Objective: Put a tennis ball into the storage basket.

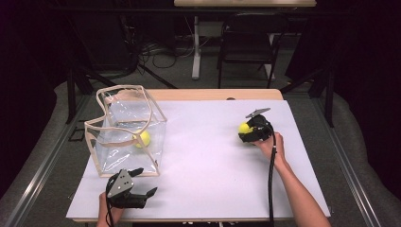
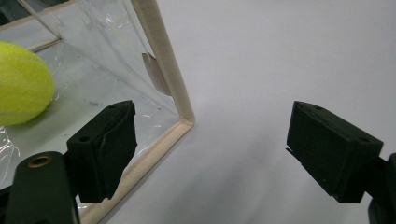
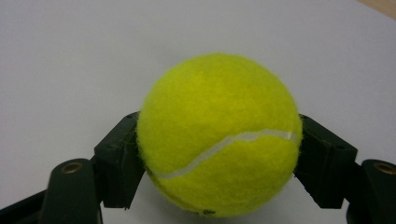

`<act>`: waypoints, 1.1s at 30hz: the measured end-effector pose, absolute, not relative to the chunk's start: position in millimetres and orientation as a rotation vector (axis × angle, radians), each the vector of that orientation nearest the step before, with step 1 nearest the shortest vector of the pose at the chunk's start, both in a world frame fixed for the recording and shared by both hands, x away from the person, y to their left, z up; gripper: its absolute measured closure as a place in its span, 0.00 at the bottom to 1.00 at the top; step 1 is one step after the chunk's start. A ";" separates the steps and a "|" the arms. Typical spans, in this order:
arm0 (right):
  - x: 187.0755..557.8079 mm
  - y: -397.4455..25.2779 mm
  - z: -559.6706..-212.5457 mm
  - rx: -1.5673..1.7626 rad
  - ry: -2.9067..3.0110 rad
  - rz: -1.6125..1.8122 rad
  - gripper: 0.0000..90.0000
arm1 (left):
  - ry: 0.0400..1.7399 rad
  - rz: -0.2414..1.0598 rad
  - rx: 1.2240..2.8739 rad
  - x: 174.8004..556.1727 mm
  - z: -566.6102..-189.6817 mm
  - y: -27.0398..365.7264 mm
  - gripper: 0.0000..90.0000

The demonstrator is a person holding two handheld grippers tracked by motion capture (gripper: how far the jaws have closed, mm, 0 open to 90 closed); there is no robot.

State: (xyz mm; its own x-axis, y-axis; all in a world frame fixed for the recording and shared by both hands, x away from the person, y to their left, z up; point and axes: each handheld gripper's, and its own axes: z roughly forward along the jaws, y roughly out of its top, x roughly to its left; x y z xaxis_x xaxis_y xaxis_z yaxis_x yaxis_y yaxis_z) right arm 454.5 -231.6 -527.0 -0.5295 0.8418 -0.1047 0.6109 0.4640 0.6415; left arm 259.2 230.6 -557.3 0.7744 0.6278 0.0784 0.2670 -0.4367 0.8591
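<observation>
Clamping the tennis ball on both sides, the right gripper looks ready to carry it to the clear bag, while the left gripper waits wide open and empty beside it

Two tennis balls: one between the jaws of the right claw, one inside the bag. One clear bag. Two claws, the left claw empty. One tabletop.
</observation>
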 end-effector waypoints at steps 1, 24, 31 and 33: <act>454.2 -231.2 -526.4 1.214 2.310 0.769 0.29 | 0.668 0.488 2.033 259.4 -557.3 230.6 0.18; 448.1 -215.4 -503.3 1.126 2.320 0.762 0.29 | 0.668 0.488 2.031 259.3 -557.2 230.4 0.18; 446.1 -209.5 -497.5 1.093 2.330 0.762 0.29 | 0.668 0.488 2.031 259.3 -557.2 230.3 0.18; 445.3 -207.2 -495.9 1.086 2.332 0.767 0.29 | 0.668 0.487 2.031 259.3 -557.2 230.2 0.18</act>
